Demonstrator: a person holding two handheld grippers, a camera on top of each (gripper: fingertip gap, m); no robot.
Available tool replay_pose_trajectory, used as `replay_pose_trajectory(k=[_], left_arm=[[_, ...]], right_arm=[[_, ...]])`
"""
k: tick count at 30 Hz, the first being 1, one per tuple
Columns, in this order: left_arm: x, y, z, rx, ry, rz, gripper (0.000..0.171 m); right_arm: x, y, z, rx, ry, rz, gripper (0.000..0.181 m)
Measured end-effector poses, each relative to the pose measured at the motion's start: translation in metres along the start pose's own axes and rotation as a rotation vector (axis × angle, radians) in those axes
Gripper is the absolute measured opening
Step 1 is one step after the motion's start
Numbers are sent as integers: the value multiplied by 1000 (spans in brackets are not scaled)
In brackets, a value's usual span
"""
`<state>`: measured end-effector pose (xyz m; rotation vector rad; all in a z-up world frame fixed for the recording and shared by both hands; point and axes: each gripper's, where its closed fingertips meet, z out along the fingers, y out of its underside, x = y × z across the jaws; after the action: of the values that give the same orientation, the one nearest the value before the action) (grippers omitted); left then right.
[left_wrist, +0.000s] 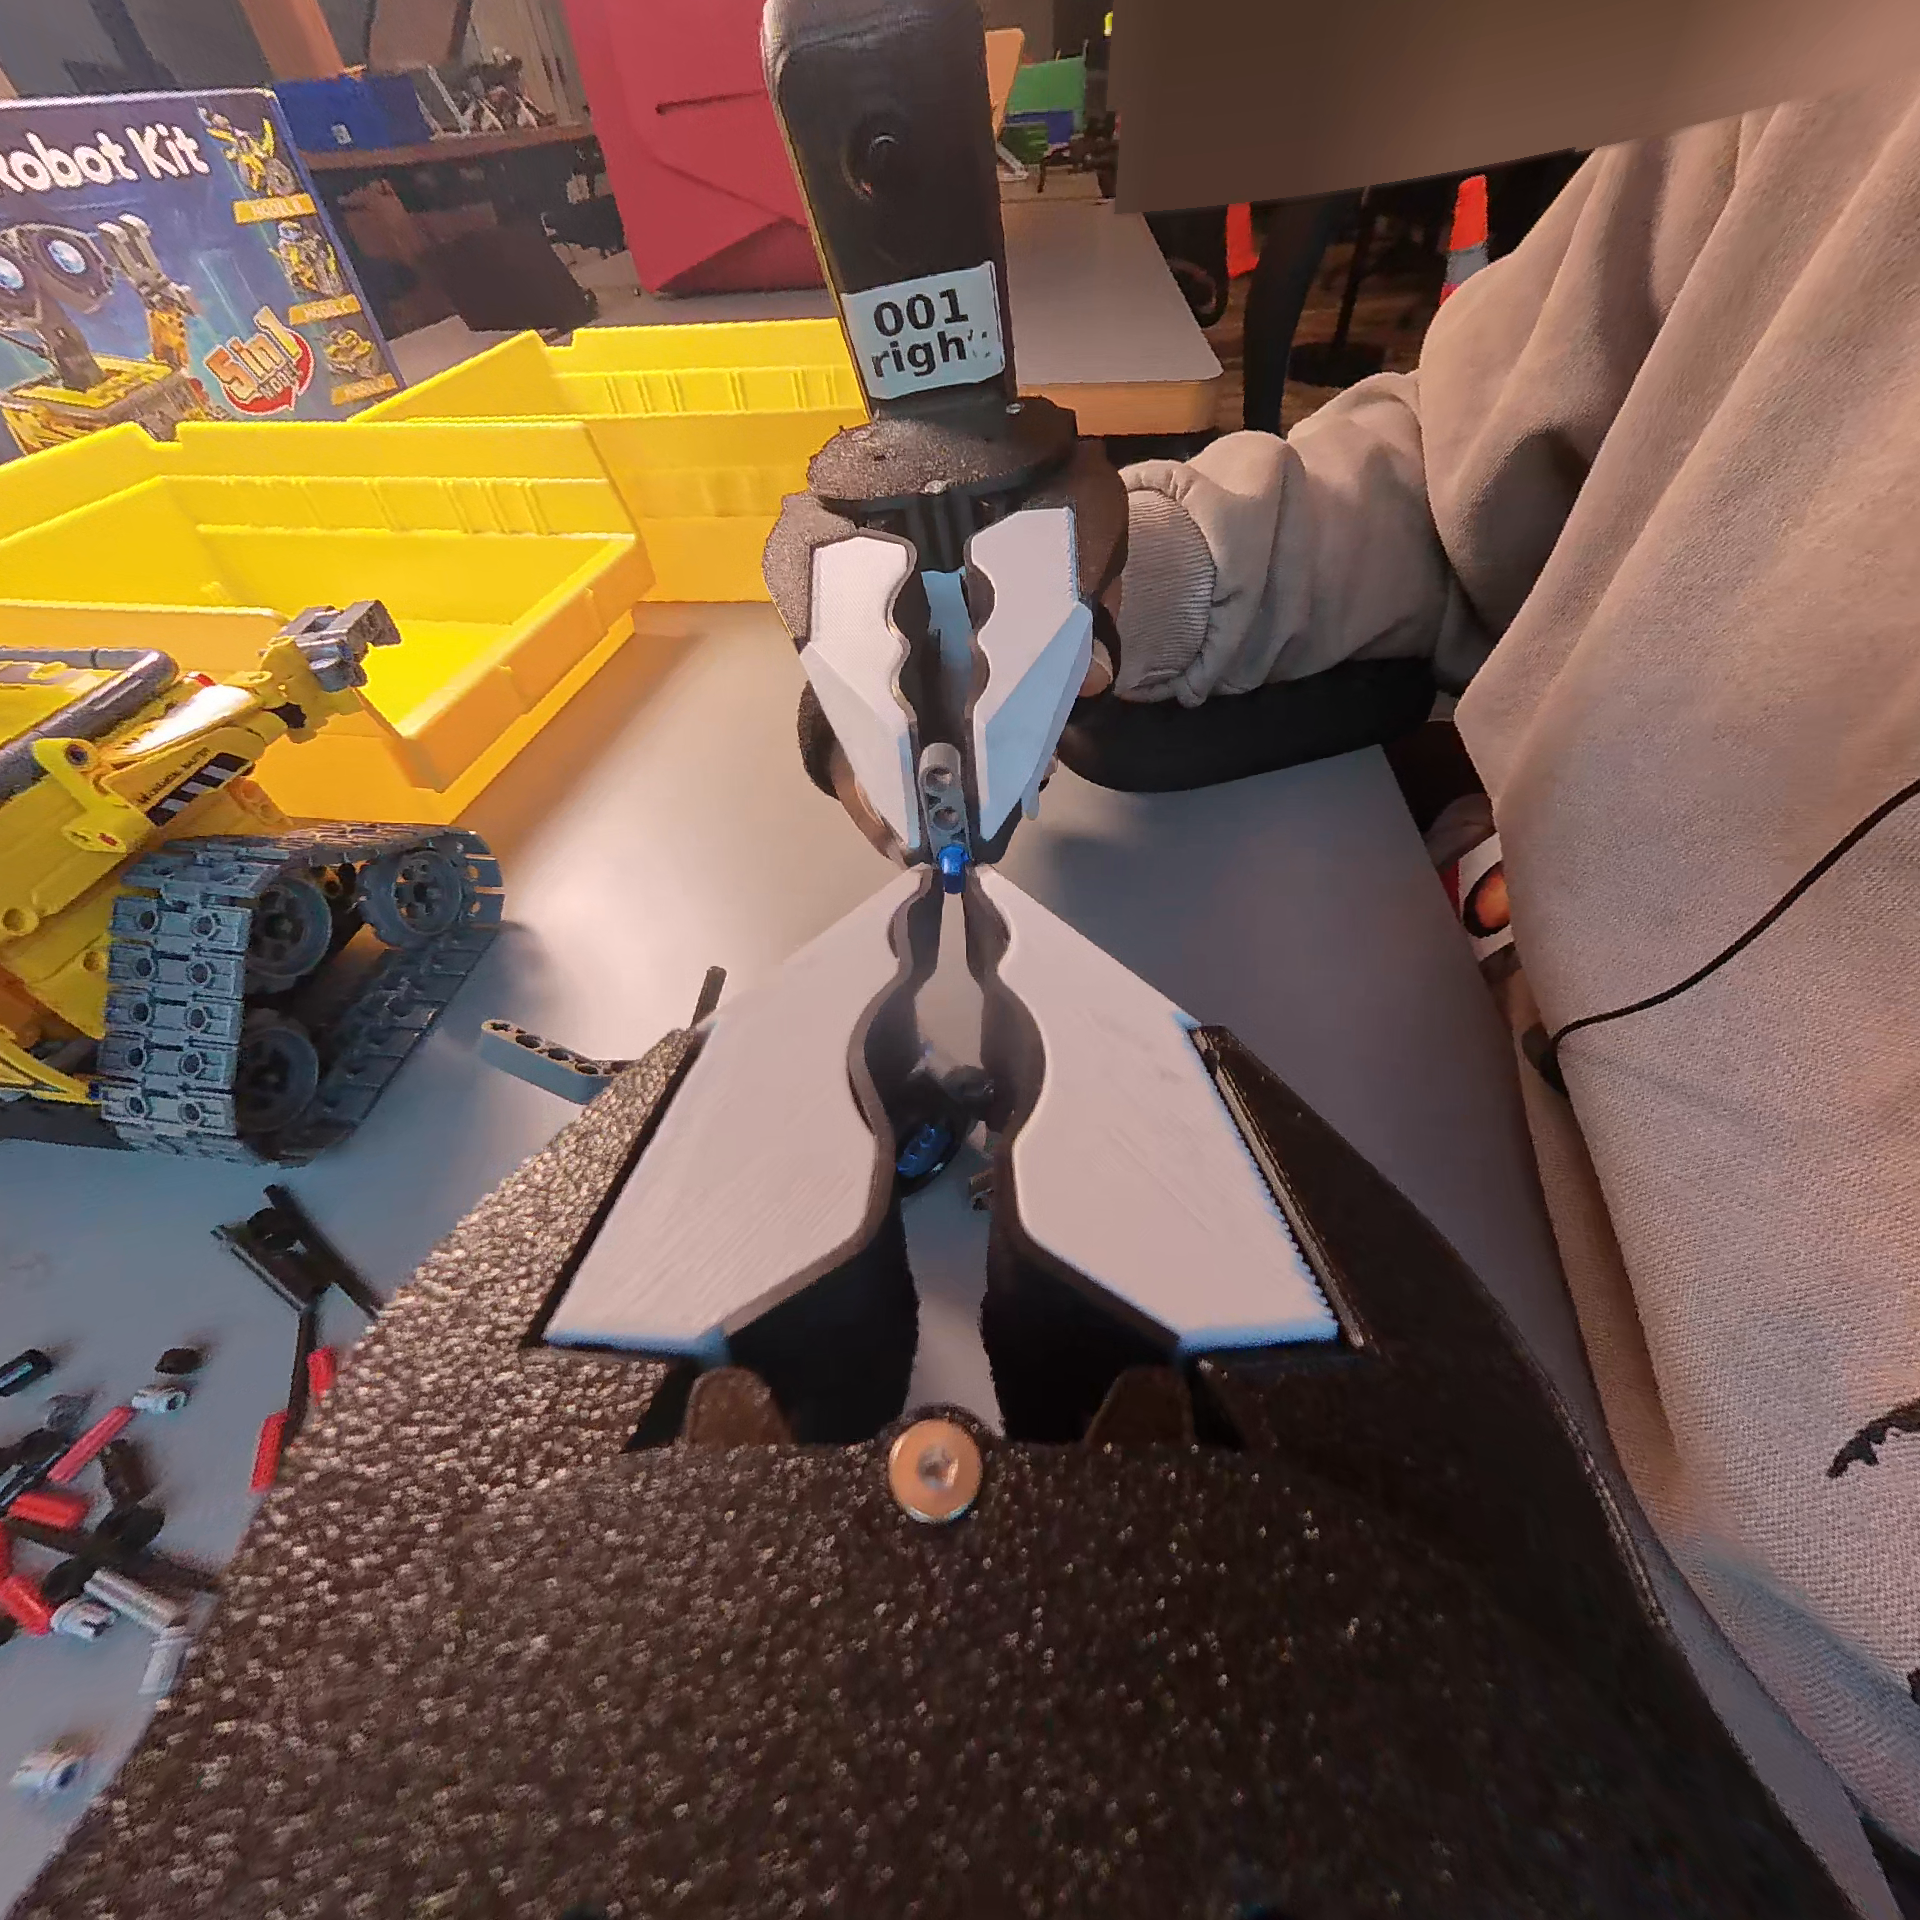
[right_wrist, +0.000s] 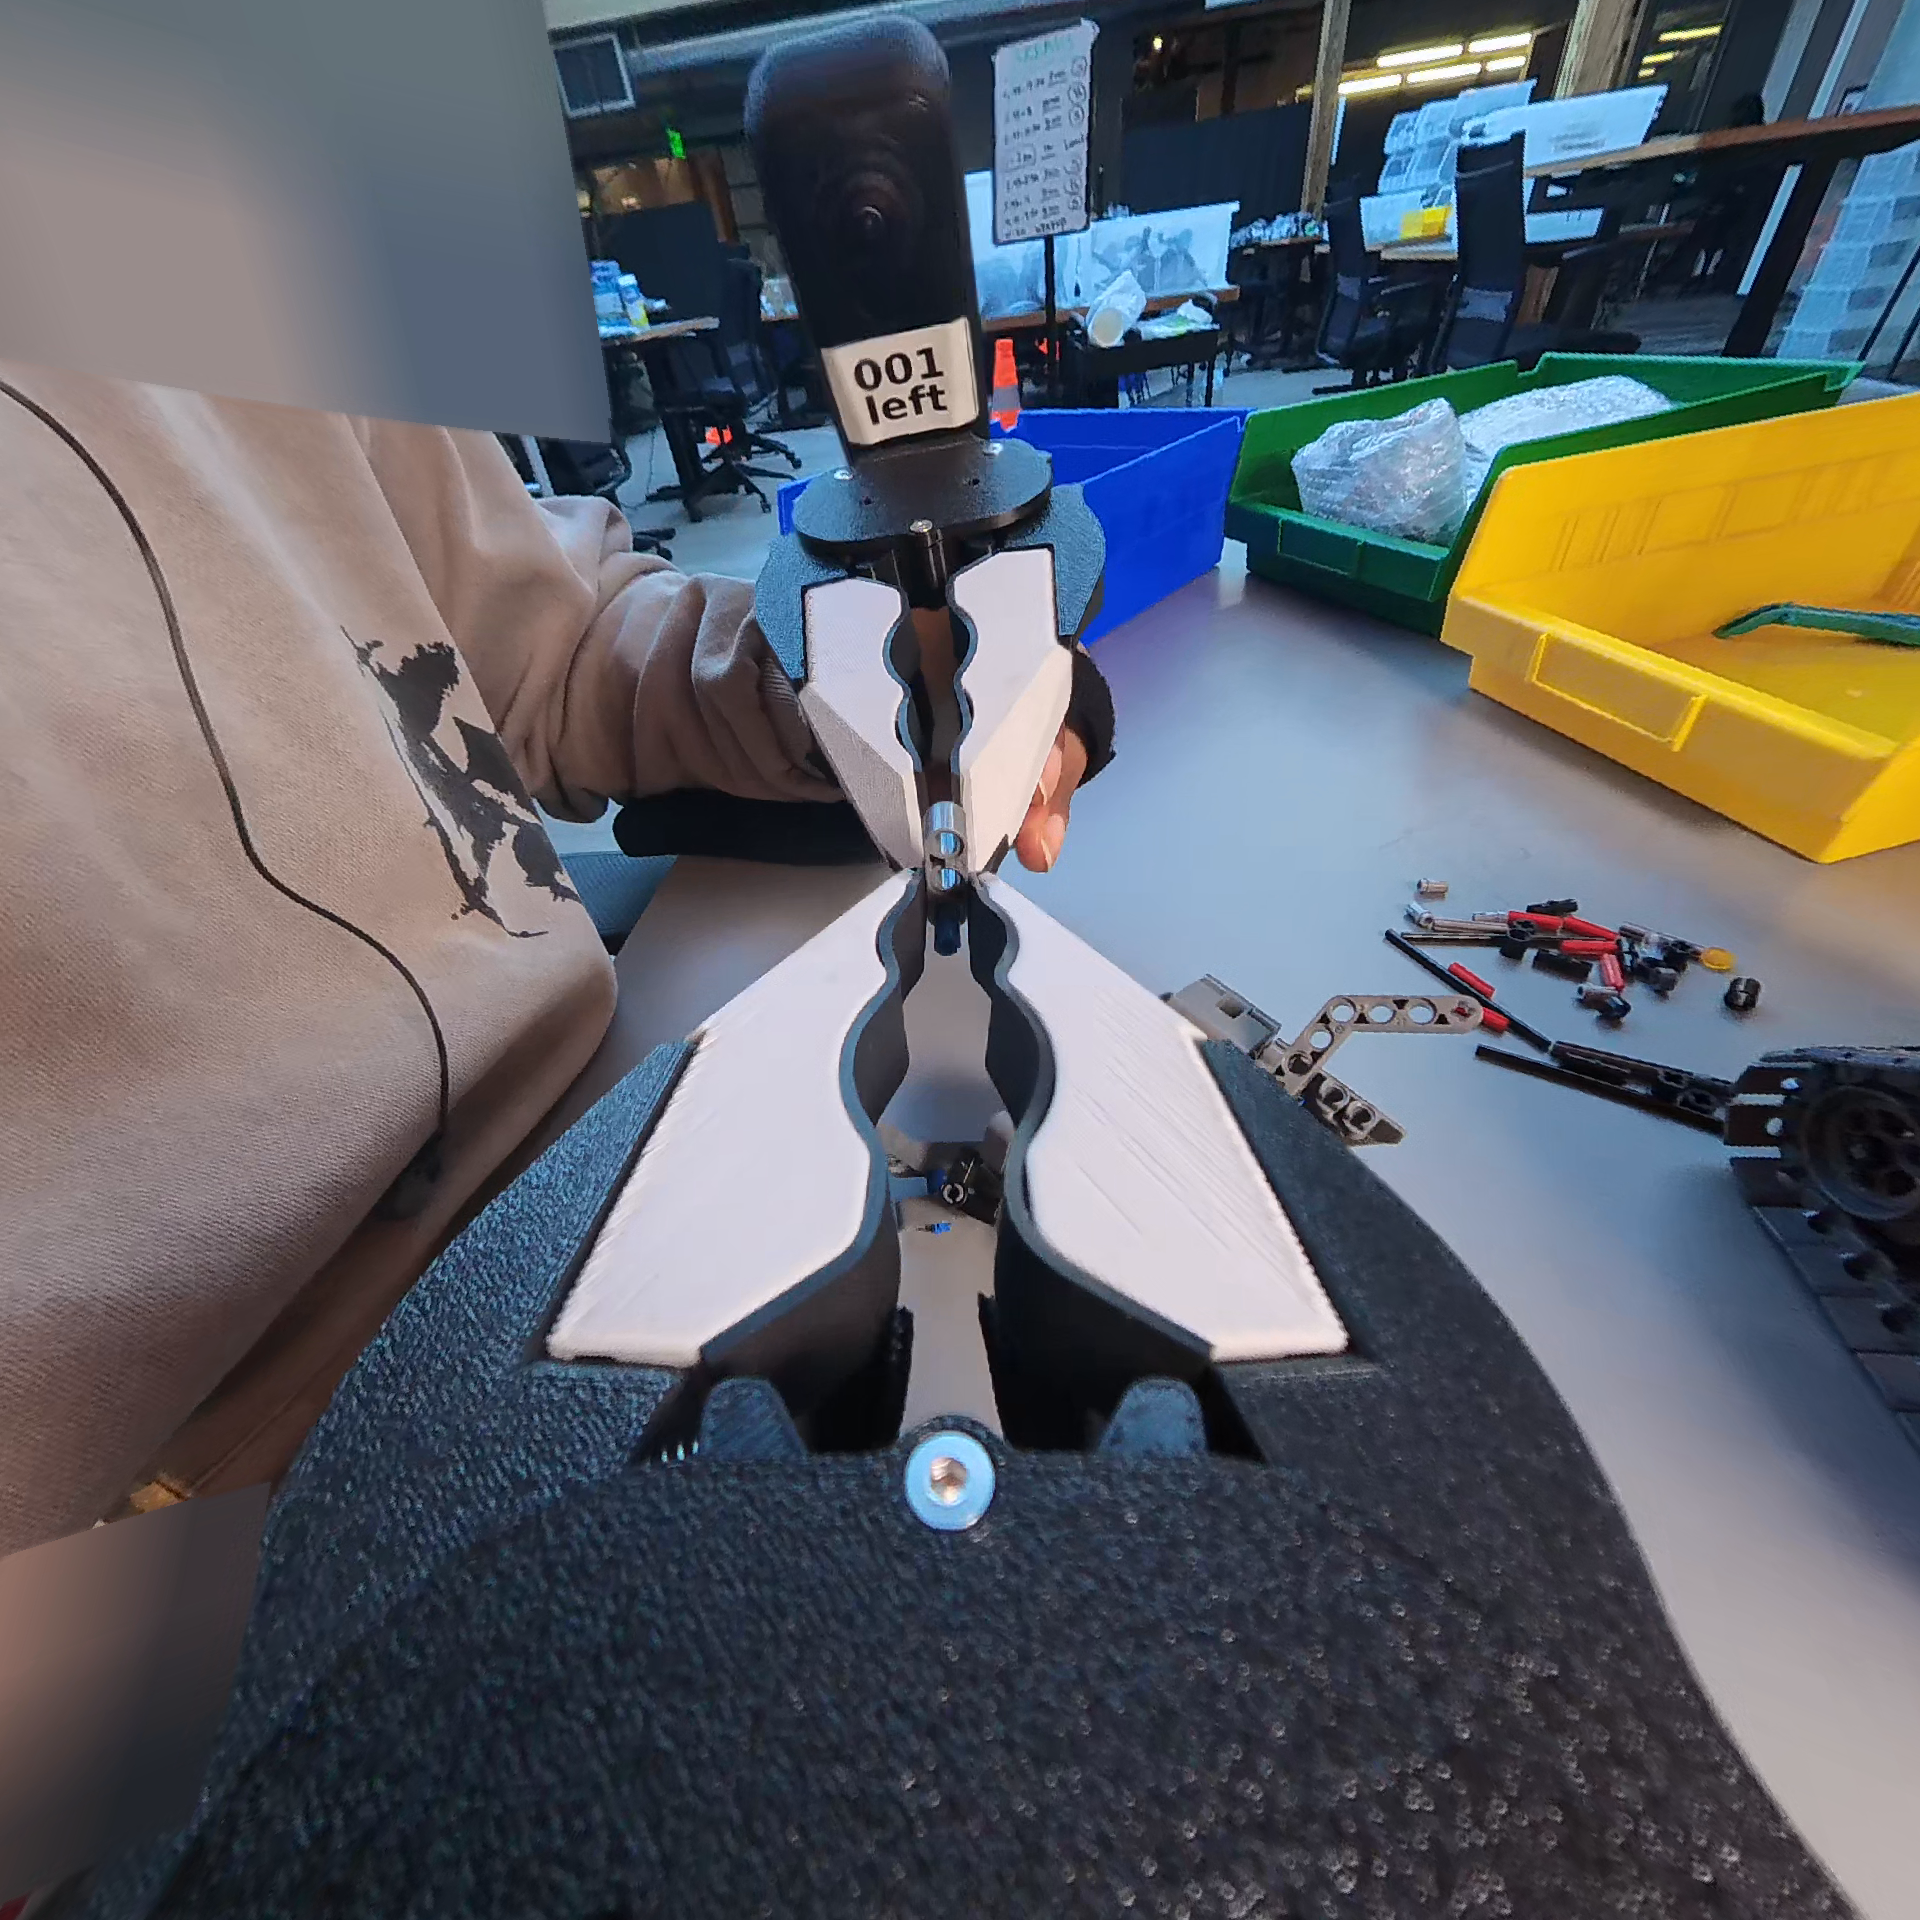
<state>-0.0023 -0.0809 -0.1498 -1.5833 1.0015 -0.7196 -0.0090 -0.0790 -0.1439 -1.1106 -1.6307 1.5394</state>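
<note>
Looking along our left gripper (left_wrist: 948, 883), we see its jaws pinched nearly closed on a small blue pin (left_wrist: 950, 862). Our right gripper (right_wrist: 943, 894) faces it tip to tip, squeezed tight on a short grey beam (left_wrist: 943, 795). The pin touches the beam's near end, above the grey table (left_wrist: 1195, 935).

A shared makerspace or robotics workshop: yellow (right_wrist: 1704, 665), green (right_wrist: 1351, 551) and blue parts bins (right_wrist: 1132, 488) line the grey table (right_wrist: 1299, 790), with office chairs (right_wrist: 1382, 281), long worktables and orange cones (right_wrist: 1004, 379) at twelve o'clock.
</note>
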Motion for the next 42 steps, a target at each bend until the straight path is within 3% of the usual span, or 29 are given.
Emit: replay_pose_trajectory(k=[8, 9, 11, 12, 15, 17, 18, 23, 30, 34, 42], left_arm=[[4, -23, -5, 62, 46, -18, 1], [-6, -29, -15, 106, 3, -31, 0], [-40, -48, -67, 283, -82, -149, 0], [-41, -43, -70, 262, -84, -142, 0], [-18, -18, -20, 100, 11, -95, 0], [-11, -15, -5, 71, 51, -92, 7], [-9, -17, -4, 88, 67, -115, 17], [-3, -19, -3, 144, 160, -309, 0], [-4, -20, -7, 209, 277, -539, 7], [-3, -26, -9, 248, 334, -601, 13], [-9, -21, -5, 215, 271, -600, 3]], right_arm=[[-8, -20, -10, 48, -46, -65, 7], [-6, -27, -24, 85, -52, -49, 6], [18, -36, -61, 126, 70, -51, 6], [19, -33, -59, 93, 88, -80, 6], [5, -29, -24, 67, 19, -104, 7], [2, -26, -15, 49, 15, -124, 7], [3, -23, -14, 36, 29, -139, 7], [0, -20, -9, 5, 107, -266, 8], [0, -22, -6, -68, 220, -475, 8], [4, -17, -7, -91, 243, -496, 8], [8, -17, -3, -158, 347, -677, 7]])
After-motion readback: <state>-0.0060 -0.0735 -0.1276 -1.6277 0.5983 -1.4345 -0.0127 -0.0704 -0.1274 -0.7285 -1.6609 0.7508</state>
